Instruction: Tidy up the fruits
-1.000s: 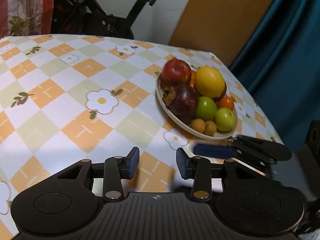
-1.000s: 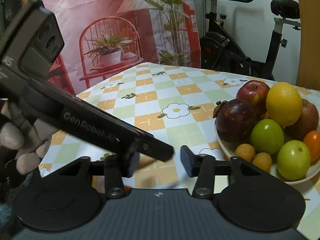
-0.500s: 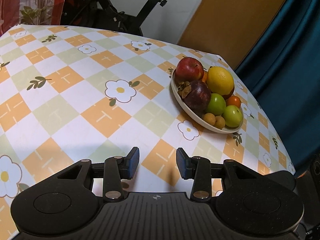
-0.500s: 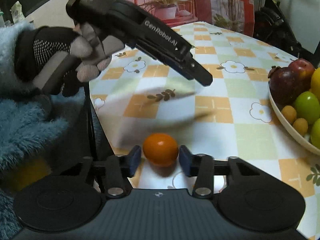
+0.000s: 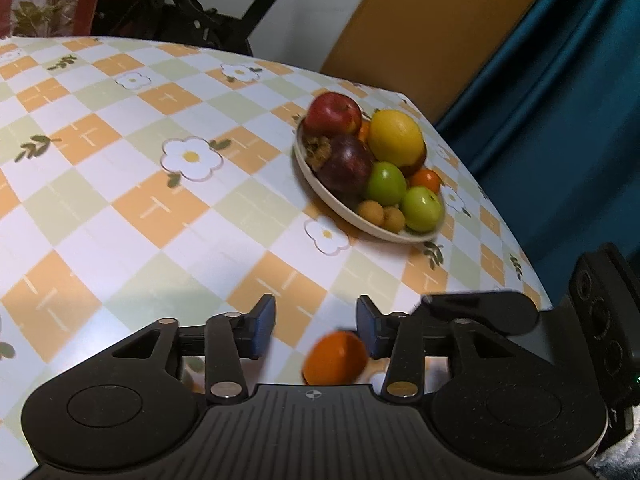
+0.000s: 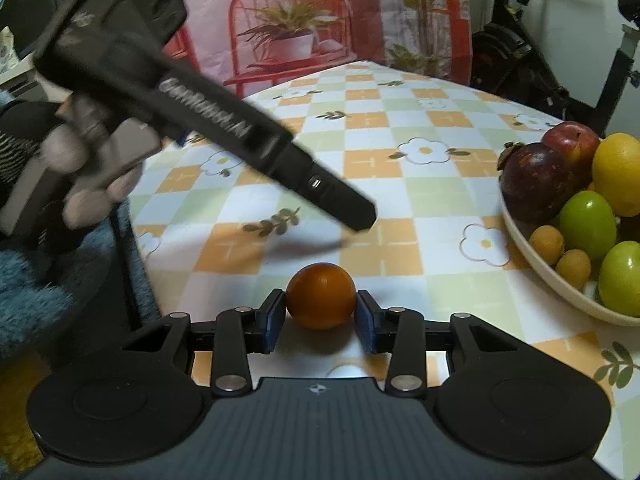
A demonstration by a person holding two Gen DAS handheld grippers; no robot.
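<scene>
A small orange fruit (image 6: pixel 321 295) sits between the blue pads of my right gripper (image 6: pixel 321 316), which is shut on it just above the checkered tablecloth. It also shows in the left wrist view (image 5: pixel 335 358), low and near my left gripper's right finger. My left gripper (image 5: pixel 315 327) is open and empty; it also crosses the right wrist view (image 6: pixel 256 148) above the table. A cream plate (image 5: pixel 320 184) (image 6: pixel 536 264) holds a red apple (image 5: pixel 335 114), a yellow citrus (image 5: pixel 396 142), a dark purple fruit (image 5: pixel 347 164), two green fruits and small yellow ones.
The table's near right edge (image 5: pixel 516 248) drops off beside a teal curtain (image 5: pixel 560 100). An exercise bike (image 5: pixel 208 12) stands behind the table. A gloved hand (image 6: pixel 60 184) holds the left gripper at the table's left edge.
My right gripper moved down by the near edge and closed on the orange fruit. My left gripper swung over the table, and the orange has come into its view.
</scene>
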